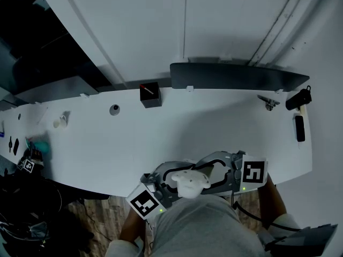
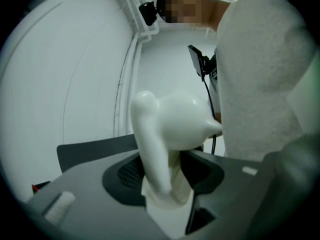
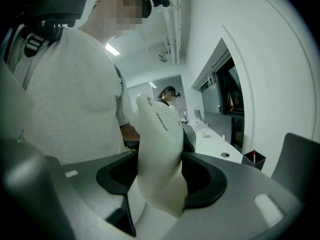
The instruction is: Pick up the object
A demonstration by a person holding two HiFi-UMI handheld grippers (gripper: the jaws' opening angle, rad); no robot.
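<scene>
A long white counter [image 1: 214,127] set against a white wall [image 1: 134,25], in dim, cool light.
A dark grey panel [image 1: 236,76] stands along the counter's far edge, towards its right end. Above that end, thin pipes [image 1: 278,20] run up the wall. Below the counter's near edge at the left there is a strip of wood floor [image 1: 102,213], with deep shadow beside it. The right gripper view shows a dark window [image 3: 227,94] in the white wall above the counter and a bright ceiling light [image 3: 112,49].

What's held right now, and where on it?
White object, gripped from both sides: right gripper clamps its lower body, left gripper appears closed on its narrow stem below the bulge.
</scene>
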